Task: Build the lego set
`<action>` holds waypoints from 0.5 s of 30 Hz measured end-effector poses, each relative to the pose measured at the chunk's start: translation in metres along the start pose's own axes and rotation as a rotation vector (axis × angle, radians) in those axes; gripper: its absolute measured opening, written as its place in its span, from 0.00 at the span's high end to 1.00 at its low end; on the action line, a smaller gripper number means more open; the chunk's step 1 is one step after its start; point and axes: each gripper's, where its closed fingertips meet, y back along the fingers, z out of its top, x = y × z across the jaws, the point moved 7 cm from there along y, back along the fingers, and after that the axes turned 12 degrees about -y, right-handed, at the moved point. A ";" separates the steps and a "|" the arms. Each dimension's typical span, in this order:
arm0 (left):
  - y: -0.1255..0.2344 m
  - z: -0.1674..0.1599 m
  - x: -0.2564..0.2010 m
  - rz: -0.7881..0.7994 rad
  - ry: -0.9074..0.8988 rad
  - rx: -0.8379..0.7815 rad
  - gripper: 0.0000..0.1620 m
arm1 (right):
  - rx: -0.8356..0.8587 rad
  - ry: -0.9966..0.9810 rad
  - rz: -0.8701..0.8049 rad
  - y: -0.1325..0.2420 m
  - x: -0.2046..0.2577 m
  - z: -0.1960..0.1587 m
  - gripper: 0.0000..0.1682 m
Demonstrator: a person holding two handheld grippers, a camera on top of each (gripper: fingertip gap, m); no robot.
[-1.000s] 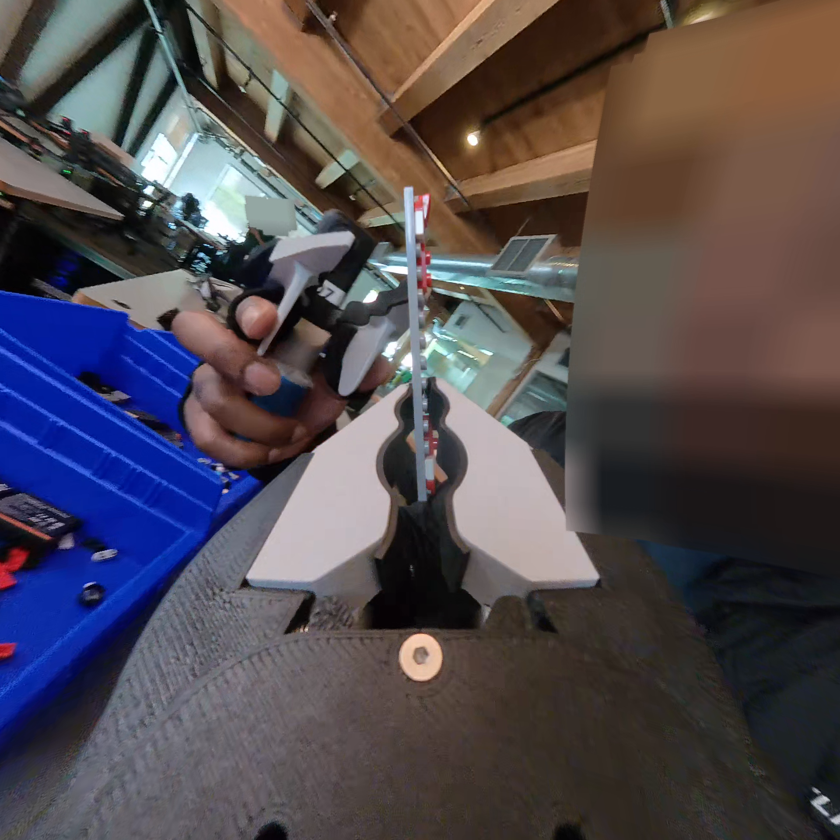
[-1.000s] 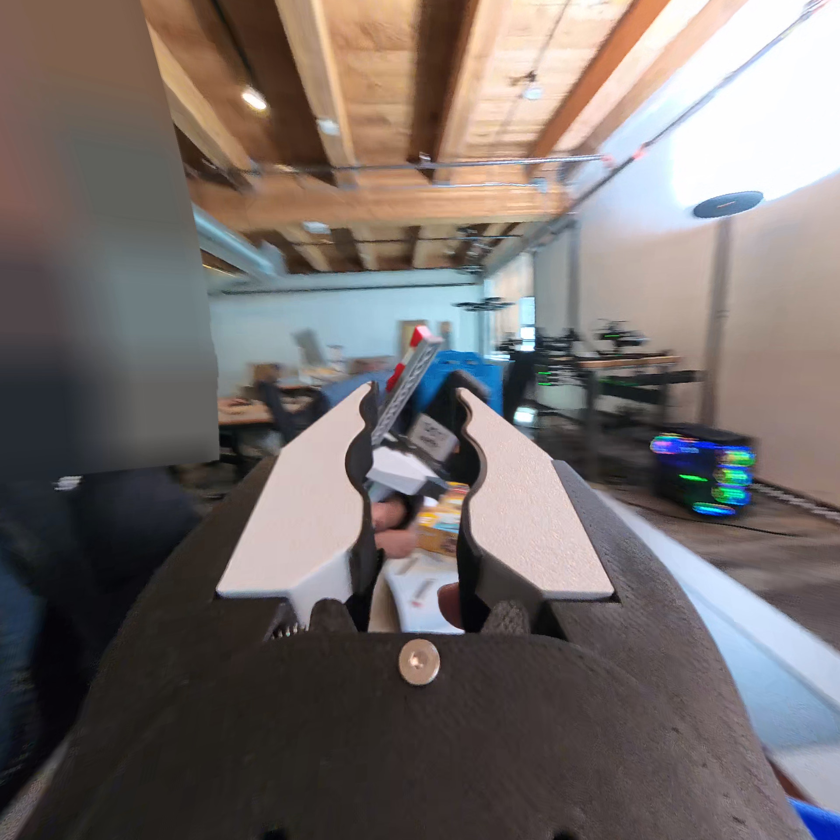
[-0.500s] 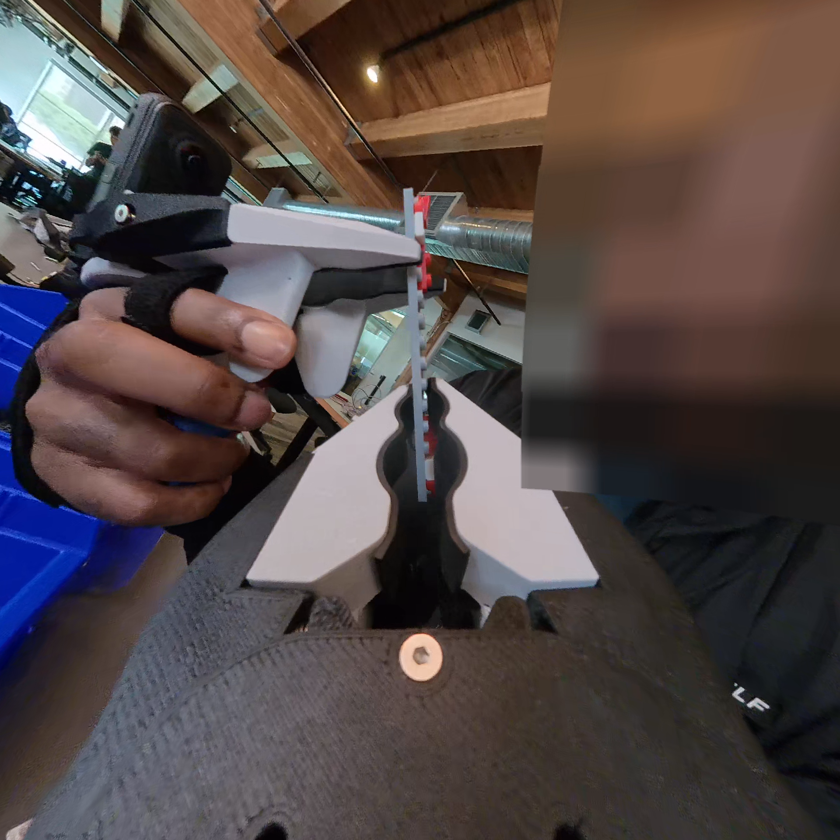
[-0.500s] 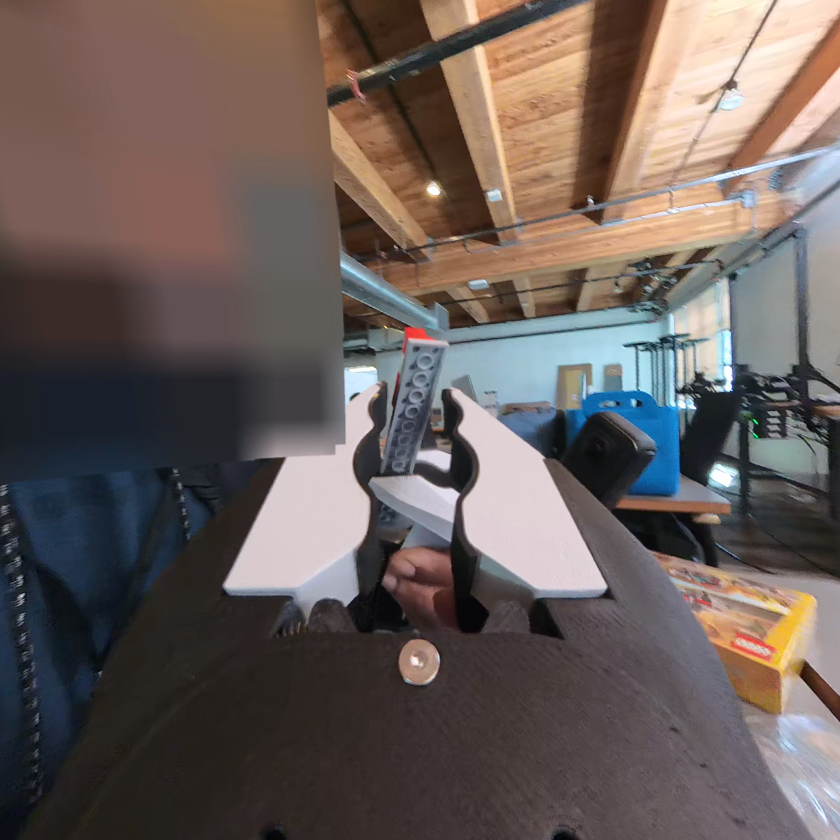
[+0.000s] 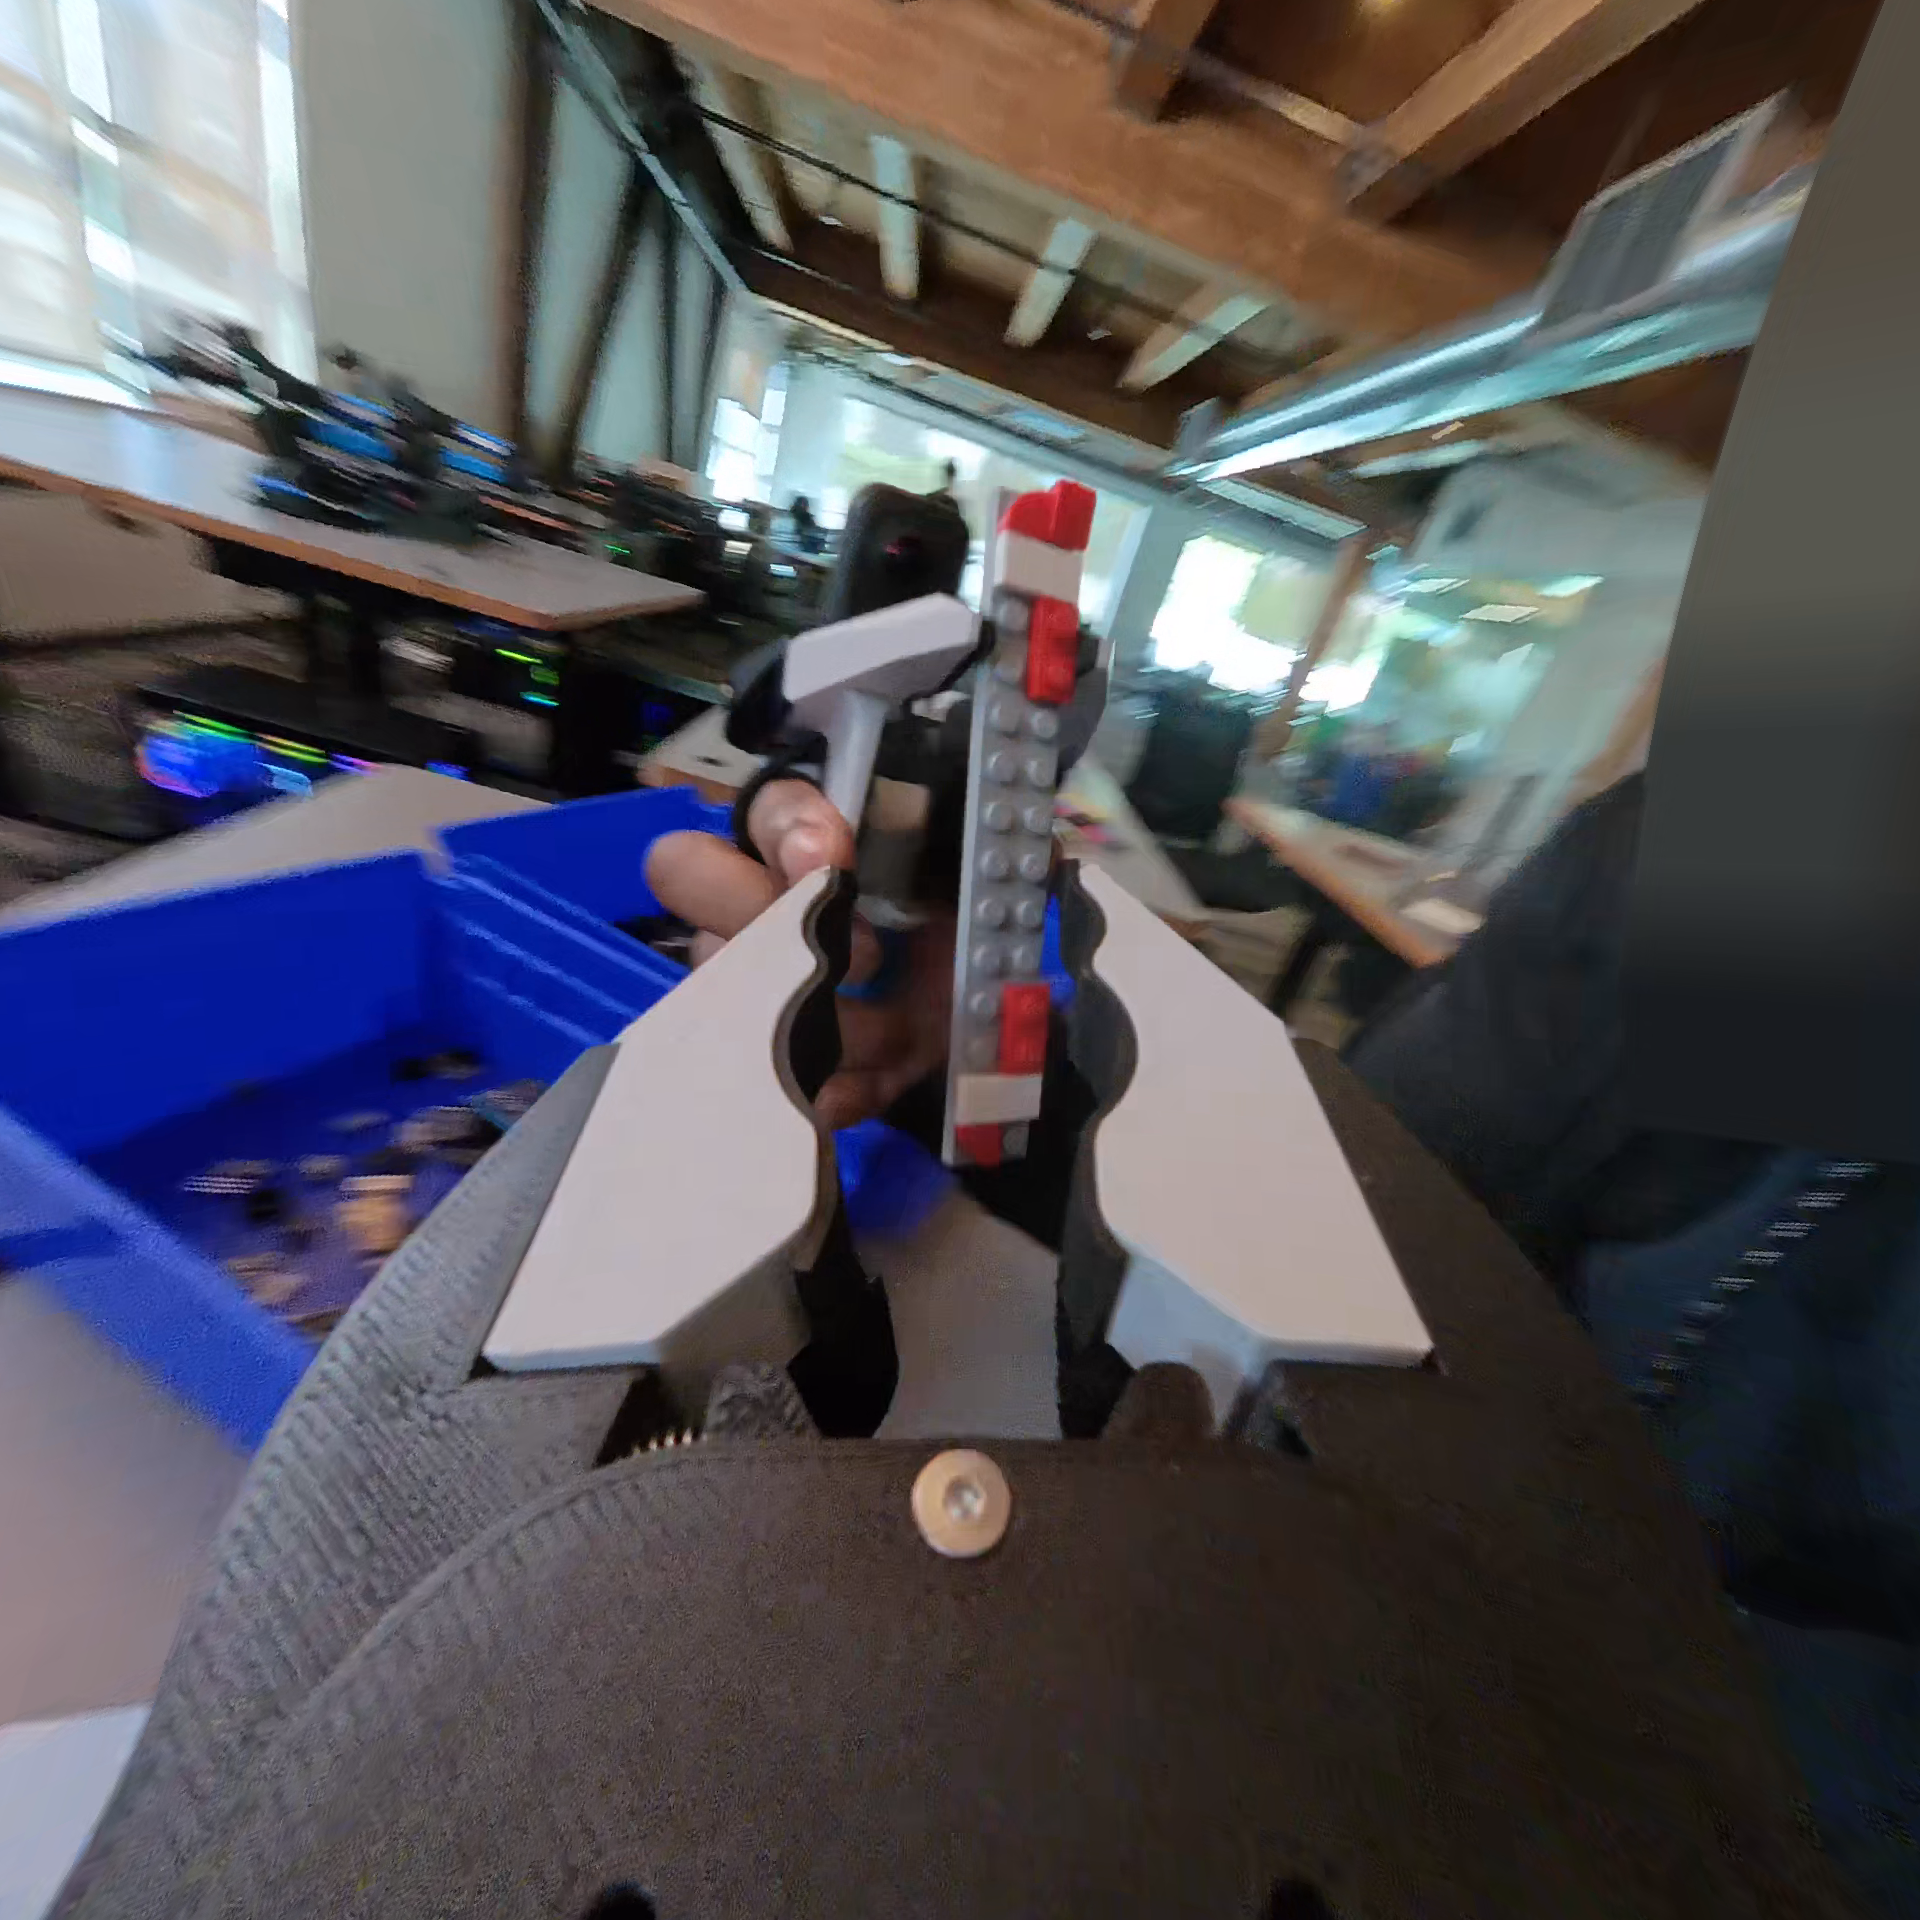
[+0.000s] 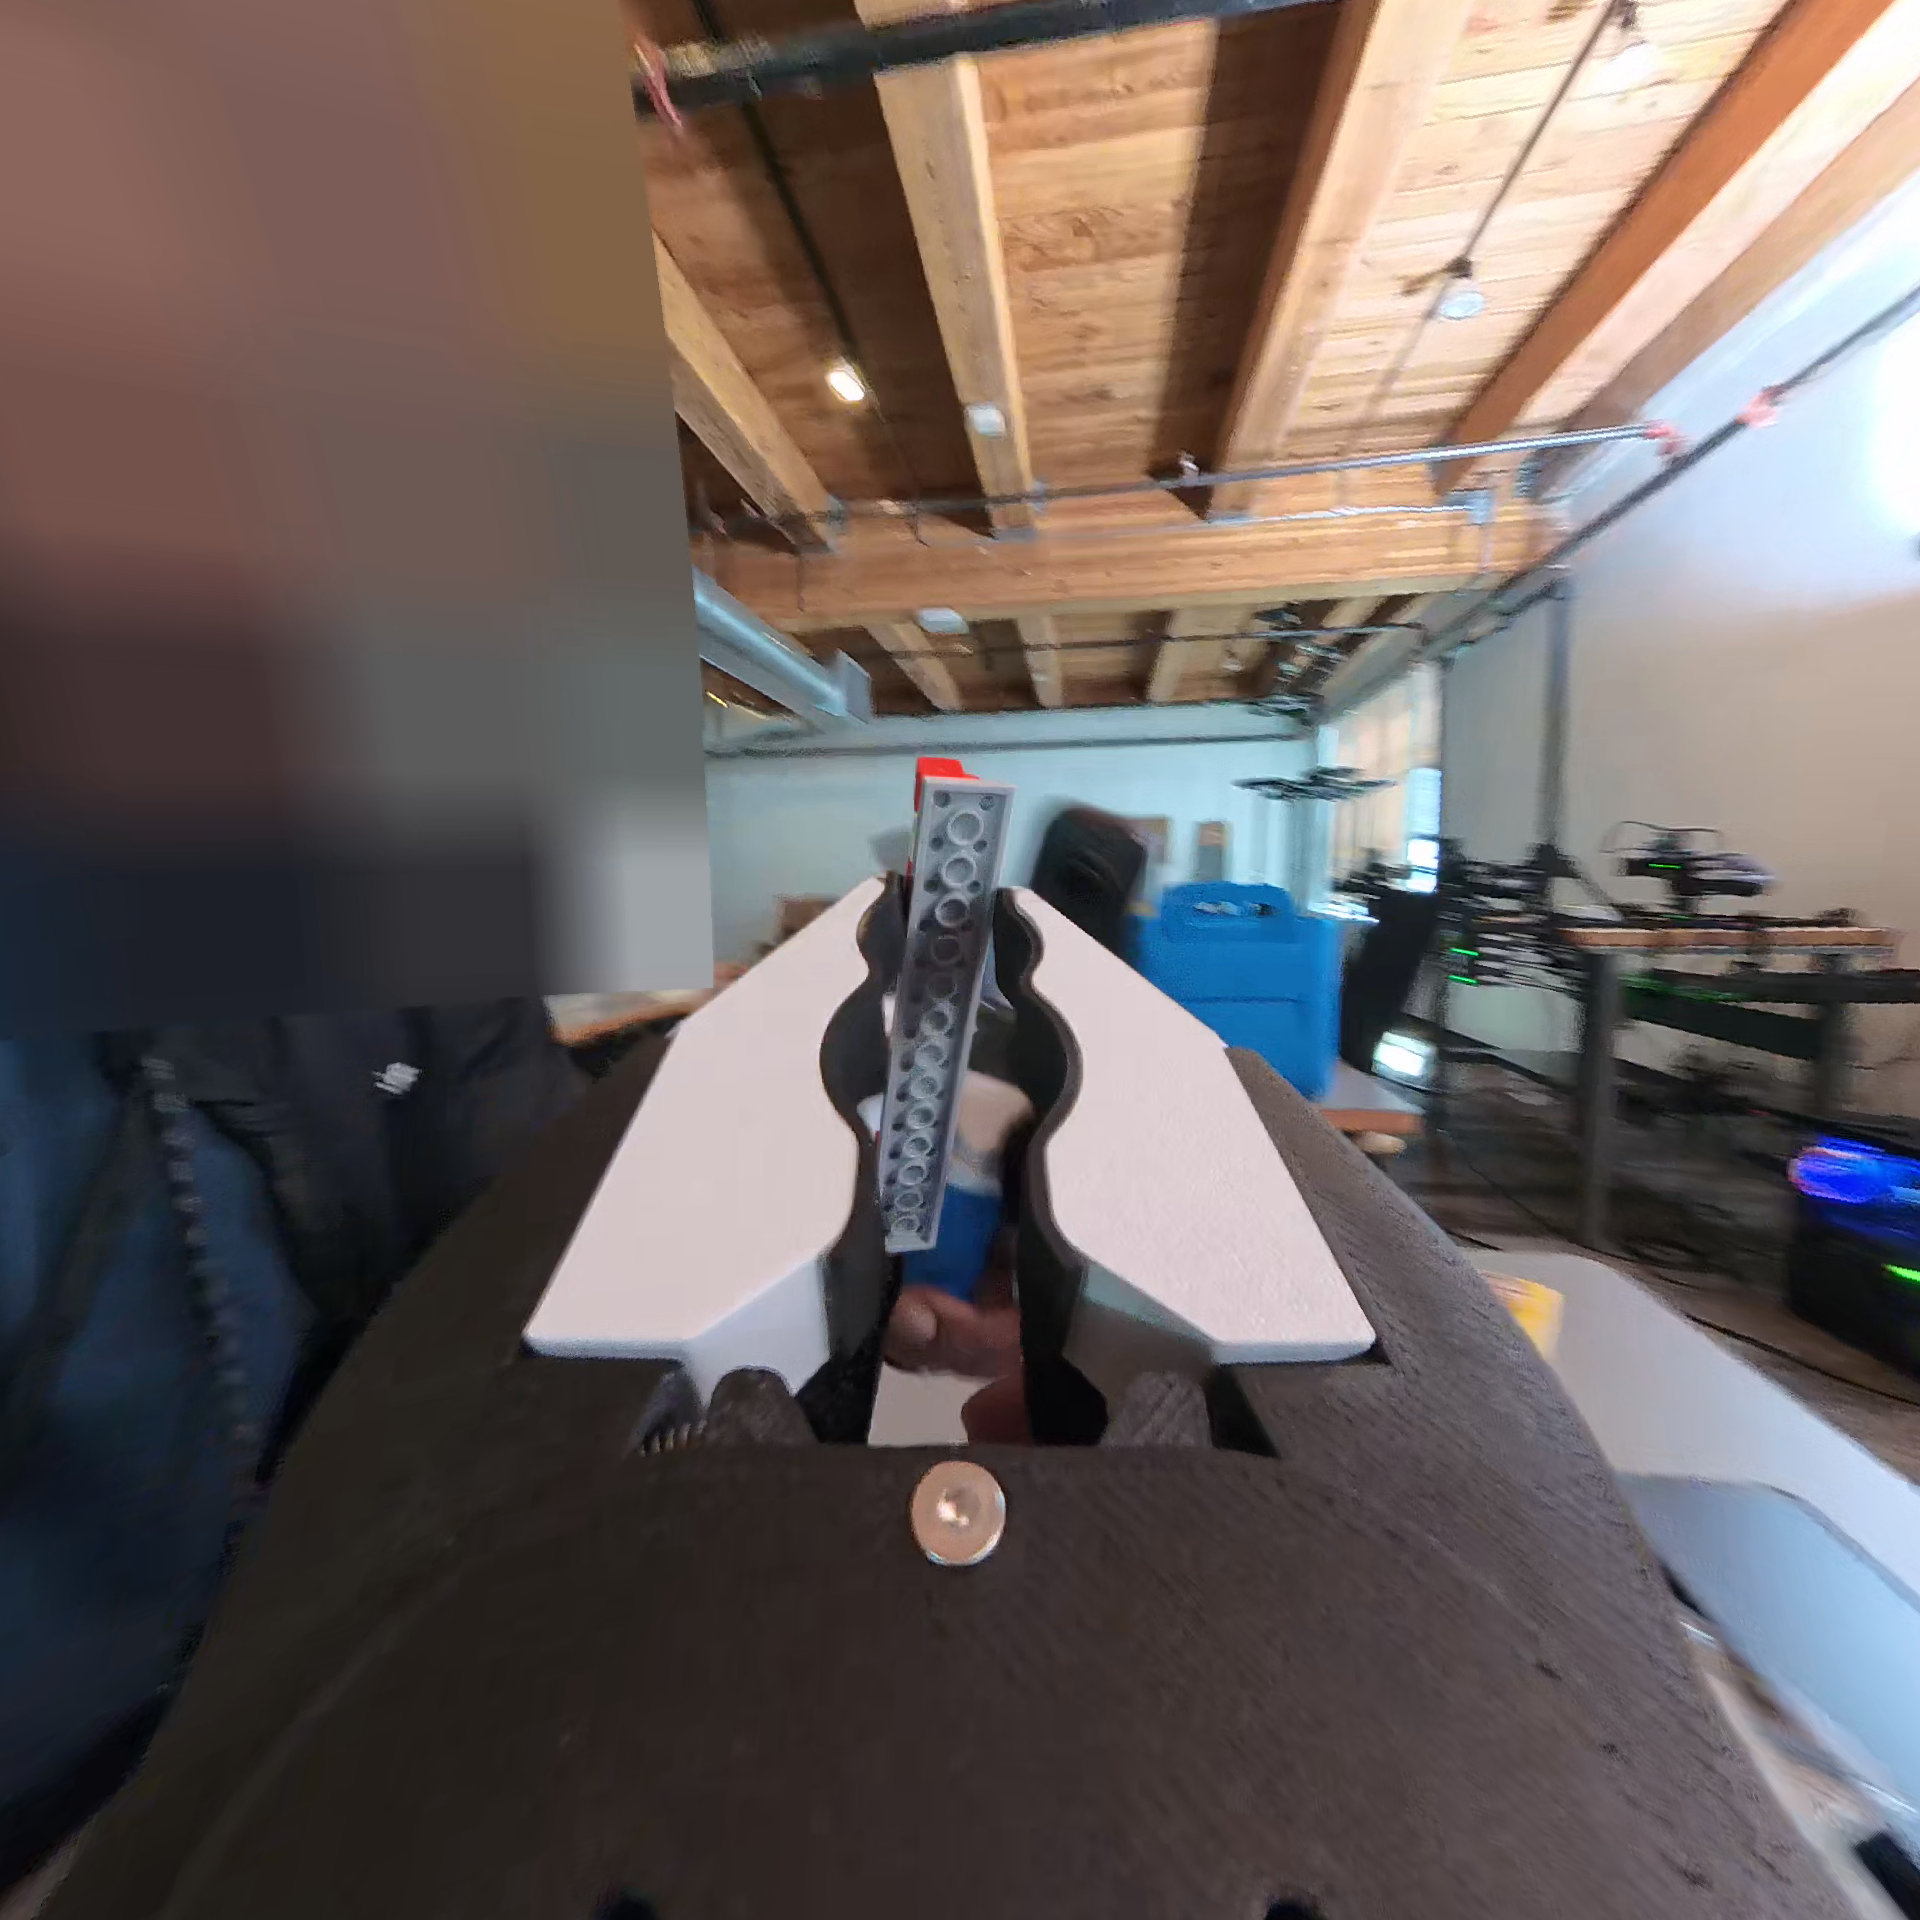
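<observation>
A long grey lego plate (image 5: 1008,831) stands upright in mid-air, with red bricks (image 5: 1049,634) near its top and bottom ends. My left gripper (image 5: 951,883) is open, its fingers on either side of the plate's lower half, which stands close to the right finger. In the right wrist view my right gripper (image 6: 948,899) is shut on the plate (image 6: 940,1018) across its width, and the underside faces the camera. One grey finger (image 5: 883,649) of the right gripper shows against the plate's upper part in the left wrist view.
A blue parts bin (image 5: 260,987) with several loose pieces lies at lower left. A hand (image 5: 727,883) holds the right gripper behind the plate. A person in a dark jacket (image 6: 312,1195) sits close by. A white table (image 6: 1714,1403) with a yellow box (image 6: 1527,1320) is at the right. Left tips to right tips: about 5 cm.
My left gripper has opened and let go of the plate. My right gripper has closed on it. The plate now shows its studded face in the left wrist view instead of its edge.
</observation>
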 end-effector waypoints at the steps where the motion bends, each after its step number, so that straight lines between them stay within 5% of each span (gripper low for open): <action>1: 0.001 0.004 -0.001 0.062 -0.081 0.022 0.75 | 0.013 0.032 -0.031 -0.002 0.000 0.000 0.90; 9: -0.001 0.025 -0.009 0.546 -0.652 0.193 0.80 | -0.070 0.128 -0.289 -0.013 -0.007 0.009 0.90; 15: 0.002 0.026 -0.001 0.796 -0.863 0.235 0.92 | -0.104 0.165 -0.386 -0.026 -0.009 0.001 0.90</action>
